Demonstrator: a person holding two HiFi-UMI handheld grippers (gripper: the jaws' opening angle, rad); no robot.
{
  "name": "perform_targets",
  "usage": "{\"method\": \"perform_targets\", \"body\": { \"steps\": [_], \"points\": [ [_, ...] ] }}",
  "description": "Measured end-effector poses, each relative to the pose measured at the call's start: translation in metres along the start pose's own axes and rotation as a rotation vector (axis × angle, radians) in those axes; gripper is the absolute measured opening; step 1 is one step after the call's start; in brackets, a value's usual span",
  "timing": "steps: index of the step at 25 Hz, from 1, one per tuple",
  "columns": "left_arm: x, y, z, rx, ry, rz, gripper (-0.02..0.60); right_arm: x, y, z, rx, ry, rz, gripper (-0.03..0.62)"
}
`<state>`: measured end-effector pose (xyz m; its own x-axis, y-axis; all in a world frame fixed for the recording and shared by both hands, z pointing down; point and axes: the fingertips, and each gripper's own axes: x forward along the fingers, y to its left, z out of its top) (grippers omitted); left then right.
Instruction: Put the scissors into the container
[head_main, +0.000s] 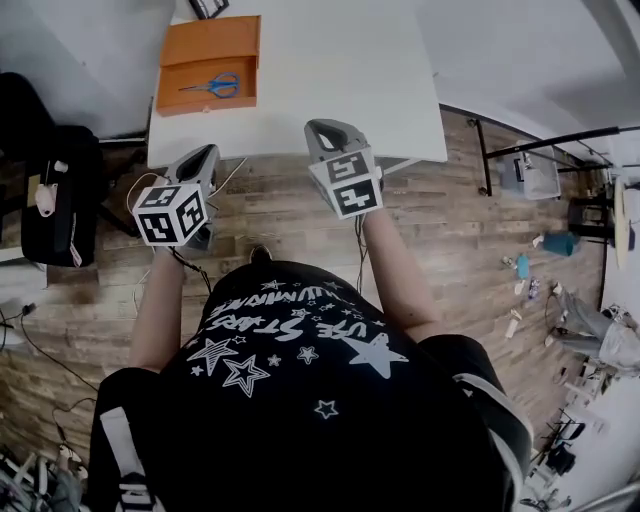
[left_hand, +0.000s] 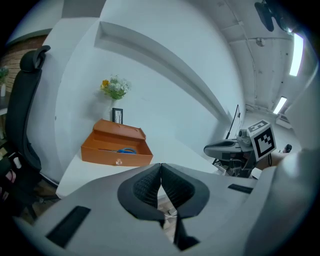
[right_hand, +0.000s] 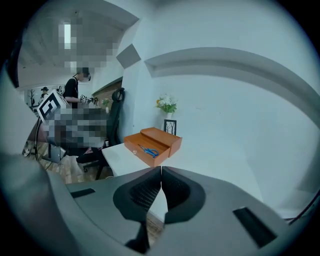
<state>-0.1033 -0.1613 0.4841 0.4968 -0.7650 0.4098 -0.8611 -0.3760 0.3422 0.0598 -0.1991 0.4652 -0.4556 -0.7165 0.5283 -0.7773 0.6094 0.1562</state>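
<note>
left hand-held gripper: jaws fully together, pads touching along the centre line, nothing between them. right hand-held gripper: same, jaws pressed together and empty. in the head view both sit at the near edge of the white desk, tips pointing toward it and not touching anything on it. the left one is off the desk's near left corner over the wooden floor, and the right one has its tip just over the near edge. they are well apart from each other. the scissors, blue-handled, lie flat inside the orange container, which is open with its lid folded back behind it. the container sits at the far left part of the desk, well apart from both grippers. left gripper view: container is straight ahead, with the blue scissors showing over its front wall. a small bunch of flowers and a picture frame are behind it against the wall, and a black chair is at the left. right gripper view: container is ahead and slightly left, scissors in it, and bare desk stretches to the right.
</note>
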Motion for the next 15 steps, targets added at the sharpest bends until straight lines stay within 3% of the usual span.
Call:
{"method": "perform_targets", "body": {
  "steps": [5, 15],
  "points": [
    [-0.001, -0.027, -0.014, 0.024, 0.019, -0.017, 0.018, -0.034, -0.008, -0.027, 0.042, -0.004, -0.026, 0.044],
    [-0.01, -0.121, -0.045, 0.062, 0.035, -0.052, 0.018, -0.125, -0.042, -0.081, 0.113, -0.015, -0.084, 0.044]
  ]
}}
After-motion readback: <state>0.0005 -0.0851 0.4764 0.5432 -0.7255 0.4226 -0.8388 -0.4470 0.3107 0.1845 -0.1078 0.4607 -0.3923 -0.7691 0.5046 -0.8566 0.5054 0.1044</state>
